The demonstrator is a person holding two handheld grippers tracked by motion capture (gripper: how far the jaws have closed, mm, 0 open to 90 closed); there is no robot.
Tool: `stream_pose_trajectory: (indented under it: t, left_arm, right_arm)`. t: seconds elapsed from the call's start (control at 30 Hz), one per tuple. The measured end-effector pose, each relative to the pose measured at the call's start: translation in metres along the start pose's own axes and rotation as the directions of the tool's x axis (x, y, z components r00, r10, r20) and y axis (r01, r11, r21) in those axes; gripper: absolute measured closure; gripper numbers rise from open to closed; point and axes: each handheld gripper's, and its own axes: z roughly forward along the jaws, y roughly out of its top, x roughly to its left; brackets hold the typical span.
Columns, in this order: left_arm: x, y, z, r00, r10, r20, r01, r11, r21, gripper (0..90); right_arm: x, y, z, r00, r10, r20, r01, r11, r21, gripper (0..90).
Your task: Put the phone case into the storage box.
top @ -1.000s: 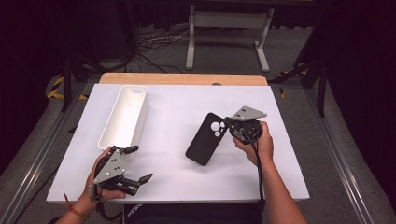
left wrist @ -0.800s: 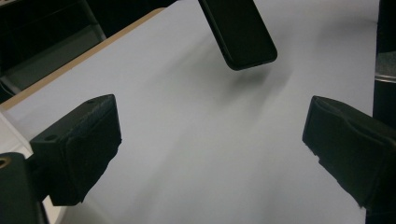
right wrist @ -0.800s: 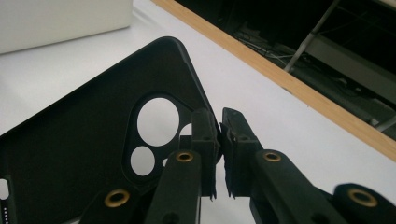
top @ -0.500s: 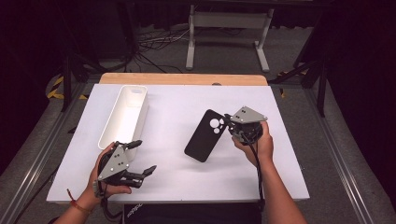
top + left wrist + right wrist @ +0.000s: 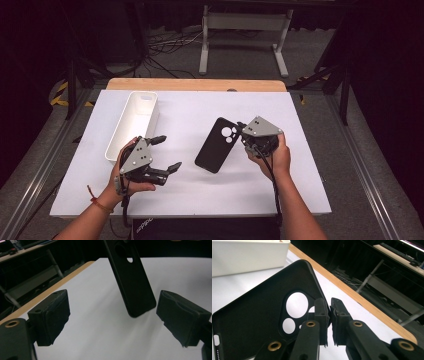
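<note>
Black phone case [image 5: 216,145] sits mid-table on the white table [image 5: 310,175], slightly right of centre, held at its far right edge beside the camera cutouts by the right gripper [image 5: 244,131]. In the right gripper view the jaws are pressed together on the case [image 5: 262,315] rim next to the round holes; the far end looks lifted while the near end rests on or just above the table, though contact cannot be confirmed. Long axis runs from far right (cutout end) to near left (plain end). Left gripper [image 5: 167,152] hovers near left of the case, jaws wide apart and holding nothing. In the left gripper view the plain near end of the case [image 5: 132,285] lies straight ahead between the two pads, closer to the right-hand pad [image 5: 182,317] than to the left-hand one, and apart from both. White bin [image 5: 132,125] stands at far left, long side running near to far, just beyond the left hand [image 5: 127,177]. Judgement: work in hand is a two-gripper hold on the case; the free end points toward the left gripper, so that gripper is the one placed to take it. The approach would run along the long axis, to the right and slightly far, with a small shift needed to centre the case end between the pads before closing. Risk: the thin, flexible rim may bend or slip if caught off-centre.
</note>
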Motion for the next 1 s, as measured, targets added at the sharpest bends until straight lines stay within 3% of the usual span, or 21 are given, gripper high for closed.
stream_pose_trajectory:
  t: [0.37,0.5,0.83,1.0]
  left_arm:
    - [0.007,0.022,0.021,1.0,0.001,0.0,-0.001,0.9997,-0.025,15.0]
    - [0.009,0.025,0.029,0.9998,-0.019,0.01,0.02,0.9996,-0.022,15.0]
    - [0.01,0.029,0.041,0.9999,-0.014,0.009,0.013,0.9996,0.024,16.2]
    - [0.008,0.033,0.045,0.9999,0.013,0.005,-0.014,0.9987,0.048,21.0]
  right_arm:
    - [0.013,0.007,0.002,0.9985,-0.055,-0.003,0.055,0.998,-0.015,84.7]
    - [0.019,0.008,0.004,0.997,-0.078,0.002,0.078,0.997,-0.014,84.7]
    - [0.033,0.012,0.009,0.9902,-0.138,0.021,0.138,0.99,-0.021,84.7]
    - [0.042,0.015,0.009,0.9836,-0.178,0.029,0.179,0.983,-0.029,84.7]
